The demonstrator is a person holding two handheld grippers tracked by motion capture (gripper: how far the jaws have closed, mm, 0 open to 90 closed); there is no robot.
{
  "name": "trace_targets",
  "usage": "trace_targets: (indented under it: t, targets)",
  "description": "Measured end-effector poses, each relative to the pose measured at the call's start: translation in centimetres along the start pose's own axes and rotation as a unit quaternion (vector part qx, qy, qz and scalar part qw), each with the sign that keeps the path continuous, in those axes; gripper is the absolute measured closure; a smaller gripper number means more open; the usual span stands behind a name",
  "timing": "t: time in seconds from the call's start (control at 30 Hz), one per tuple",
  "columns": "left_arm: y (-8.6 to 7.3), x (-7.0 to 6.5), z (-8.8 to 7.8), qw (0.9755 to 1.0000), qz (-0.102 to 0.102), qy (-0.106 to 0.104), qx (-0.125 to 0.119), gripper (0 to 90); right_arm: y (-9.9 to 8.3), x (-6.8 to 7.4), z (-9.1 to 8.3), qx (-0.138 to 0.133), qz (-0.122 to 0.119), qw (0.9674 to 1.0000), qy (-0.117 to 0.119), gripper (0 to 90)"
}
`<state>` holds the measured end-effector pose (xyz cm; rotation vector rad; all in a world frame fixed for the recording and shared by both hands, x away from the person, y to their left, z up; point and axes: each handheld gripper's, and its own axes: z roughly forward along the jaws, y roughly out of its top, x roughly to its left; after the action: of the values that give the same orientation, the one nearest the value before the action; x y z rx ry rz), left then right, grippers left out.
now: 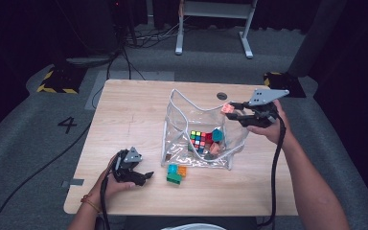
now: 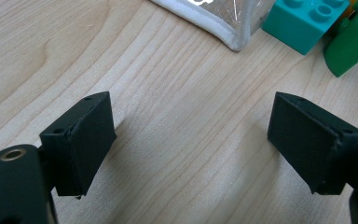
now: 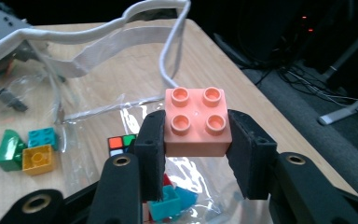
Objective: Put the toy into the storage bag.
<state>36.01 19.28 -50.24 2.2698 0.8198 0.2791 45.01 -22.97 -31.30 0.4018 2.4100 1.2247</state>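
A dark room with grey carpet surrounds a pale wooden worktop (image 1: 124,124), and in the high view a clear plastic bag (image 1: 179,120) with white trim stands open near the worktop's middle, a colour-cube puzzle (image 1: 197,140) and some bricks inside it. The right claw (image 1: 234,111) hangs above the bag's far right rim, clamped on a salmon-pink brick (image 1: 228,108); the left claw (image 1: 143,177) rests near the front edge, just left of a small cluster of loose bricks (image 1: 176,173). In the left gripper view, the left claw (image 2: 191,140) has its jaws wide apart over bare wood, with a teal brick (image 2: 303,21) and a green brick (image 2: 354,42) by the bag's corner ahead. In the right gripper view, the right claw (image 3: 196,154) pinches the pink brick (image 3: 196,122), studs up, over the bag's open mouth. The step looks like packing bricks into the bag; next the brick likely needs carrying inside the rim before the jaws part.
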Motion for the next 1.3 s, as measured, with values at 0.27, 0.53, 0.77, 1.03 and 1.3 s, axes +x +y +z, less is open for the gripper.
trace_targets:
  t: [0.27, 0.53, 0.77, 1.03, 1.3]
  targets:
    - [0.0, 0.0, 0.0, 1.0, 0.0, 0.0, 0.0, 14.9, 1.2, 1.5, 2.3, 0.031, -0.038, 0.9981, 0.037, 59.4]
    - [0.0, 0.0, 0.0, 1.0, 0.0, 0.0, 0.0, 14.9, 1.9, 2.2, 4.5, 0.078, -0.063, 0.9934, 0.056, 59.4]
    - [0.0, 0.0, 0.0, 1.0, -0.001, -0.001, 0.0, 14.9, 3.3, 2.4, 6.1, 0.139, -0.077, 0.986, 0.05, 59.3]
    - [0.0, 0.0, 0.0, 1.0, 0.0, 0.0, 0.0, 14.9, 3.6, 2.8, 8.6, 0.201, -0.116, 0.9717, 0.045, 59.3]
    - [0.0, 0.0, 0.0, 1.0, 0.0, 0.0, 0.0, 14.9, 2.9, 2.8, 9.5, 0.27, -0.125, 0.9536, 0.043, 59.3]
